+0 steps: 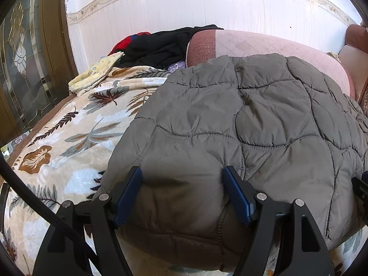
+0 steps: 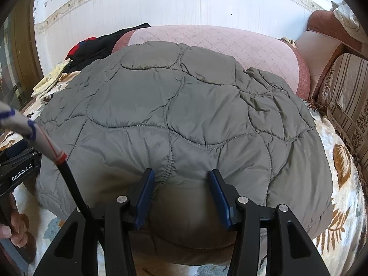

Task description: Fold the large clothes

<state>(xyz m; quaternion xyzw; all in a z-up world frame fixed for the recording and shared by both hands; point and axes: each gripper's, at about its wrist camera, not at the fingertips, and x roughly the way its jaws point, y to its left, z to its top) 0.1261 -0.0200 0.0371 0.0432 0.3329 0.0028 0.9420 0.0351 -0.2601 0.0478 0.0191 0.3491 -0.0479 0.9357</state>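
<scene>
the left gripper (image 1: 182,174) is sitting at the near edge of a grey quilted jacket (image 1: 253,119), its blue pads (image 1: 128,197) standing apart with a bulge of the padded hem filling the gap between them; whether the pads are actually pressing the cloth i cannot tell. the right gripper (image 2: 180,179) is sitting the same way further along that hem, its blue pads (image 2: 143,197) apart, with a gathered seam and a puff of jacket (image 2: 184,105) between them; again i cannot tell if it is pinching. the jacket is lying spread flat across a leaf-patterned blanket (image 1: 69,133) that is covering a sofa seat, its far edge reaching up against a pink quilted backrest (image 1: 264,43). in the right wrist view a hand (image 2: 13,227) is showing at the left edge, beside a black cable (image 2: 71,184). a pile of black and red clothes (image 1: 161,43) is lying at the far left end, next to a pale yellow cloth (image 1: 96,73). behind everything a white tiled wall (image 1: 184,7) is running across.
</scene>
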